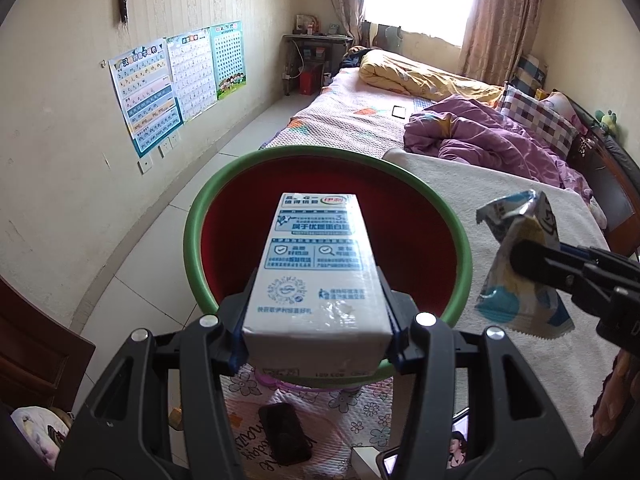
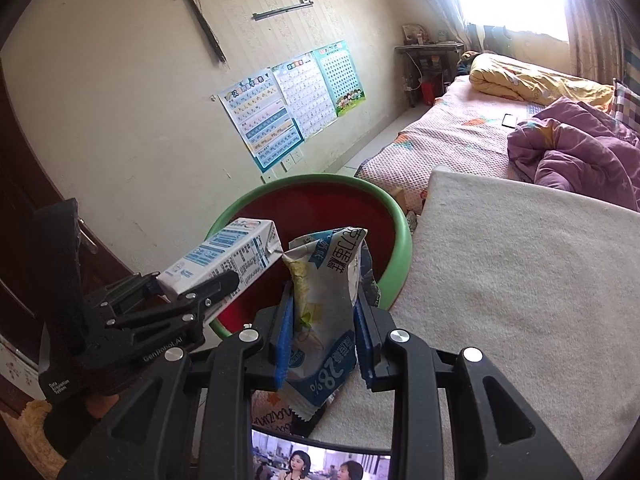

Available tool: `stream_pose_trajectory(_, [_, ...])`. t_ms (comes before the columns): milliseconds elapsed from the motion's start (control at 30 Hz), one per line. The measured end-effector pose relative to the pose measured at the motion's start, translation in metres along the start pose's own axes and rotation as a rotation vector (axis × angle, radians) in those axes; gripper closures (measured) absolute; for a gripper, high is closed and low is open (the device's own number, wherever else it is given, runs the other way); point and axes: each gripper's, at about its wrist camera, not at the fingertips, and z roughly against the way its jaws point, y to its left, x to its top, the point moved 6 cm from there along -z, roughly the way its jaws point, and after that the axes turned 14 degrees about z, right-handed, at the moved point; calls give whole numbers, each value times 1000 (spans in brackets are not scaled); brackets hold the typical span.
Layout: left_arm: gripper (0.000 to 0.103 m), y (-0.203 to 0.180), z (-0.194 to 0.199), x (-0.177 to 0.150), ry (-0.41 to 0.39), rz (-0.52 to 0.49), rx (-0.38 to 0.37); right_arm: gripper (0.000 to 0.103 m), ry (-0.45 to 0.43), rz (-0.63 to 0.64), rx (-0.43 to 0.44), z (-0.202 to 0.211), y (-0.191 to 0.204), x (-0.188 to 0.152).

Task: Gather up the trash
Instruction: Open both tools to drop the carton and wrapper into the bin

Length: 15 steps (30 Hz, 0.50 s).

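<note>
My left gripper [image 1: 318, 304] is shut on a white and blue milk carton [image 1: 316, 264] and holds it over a round basin [image 1: 192, 216] with a green rim and red inside. In the right wrist view the carton [image 2: 224, 260] and the left gripper [image 2: 200, 292] show at the left, above the basin [image 2: 400, 248]. My right gripper [image 2: 324, 320] is shut on a crumpled white and blue snack wrapper [image 2: 328, 300], held at the basin's near right edge. The wrapper [image 1: 516, 264] and right gripper [image 1: 520, 258] also show at the right of the left wrist view.
A bed with a cream blanket [image 2: 520, 264], purple quilt [image 1: 480, 136] and yellow quilt [image 1: 408, 72] lies to the right. A black phone [image 1: 284, 432] lies on a floral cloth below the left gripper. A lit screen [image 2: 320, 460] sits below the right gripper. Posters [image 1: 176, 80] hang on the left wall.
</note>
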Motion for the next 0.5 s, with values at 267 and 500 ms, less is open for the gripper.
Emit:
stream_pose_trajectory(267, [53, 6, -9, 6, 13, -1, 2, 75, 13, 6, 5, -11, 5, 6])
stream_pose_trajectory(500, [53, 8, -16, 8, 25, -6, -1, 75, 10, 17, -2, -16, 3, 13])
